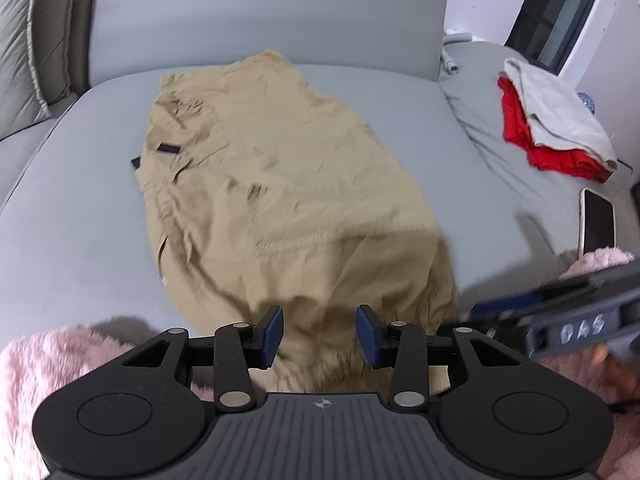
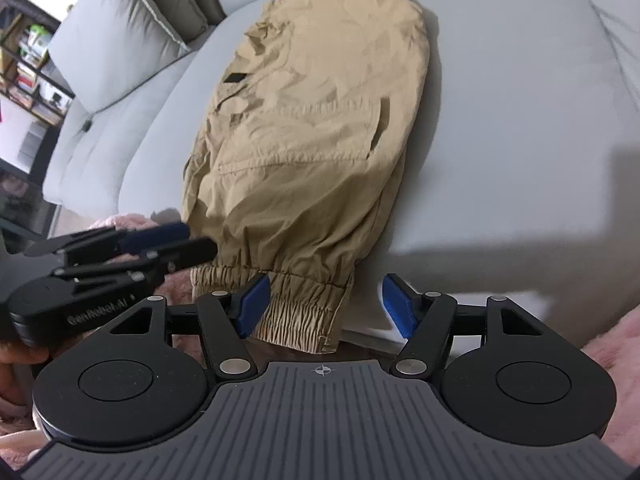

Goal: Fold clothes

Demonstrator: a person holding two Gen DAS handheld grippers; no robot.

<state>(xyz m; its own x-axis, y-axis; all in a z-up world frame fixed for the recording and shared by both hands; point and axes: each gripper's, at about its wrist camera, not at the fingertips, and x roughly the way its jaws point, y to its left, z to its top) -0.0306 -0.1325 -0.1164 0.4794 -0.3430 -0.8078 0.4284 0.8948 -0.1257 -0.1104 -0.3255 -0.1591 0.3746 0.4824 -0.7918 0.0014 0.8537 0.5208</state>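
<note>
Tan cargo trousers (image 1: 276,184) lie folded lengthwise on the grey sofa seat (image 1: 80,200), waistband far, elastic cuffs (image 2: 296,312) hanging over the near edge. My left gripper (image 1: 320,334) is open, its blue pads either side of the cuff end, not closed on cloth. My right gripper (image 2: 326,304) is open with the cuff between its pads, near the left one. The left gripper also shows in the right wrist view (image 2: 188,242) at the trousers' left edge, and the right gripper shows in the left wrist view (image 1: 496,312), blurred.
A folded stack of red and grey clothes (image 1: 552,128) lies on the rumpled grey cover at the right. A phone (image 1: 596,220) lies near it. Pink fluffy fabric (image 1: 48,364) sits at the near edge. Grey cushions (image 2: 116,28) and a shelf (image 2: 28,60) are at left.
</note>
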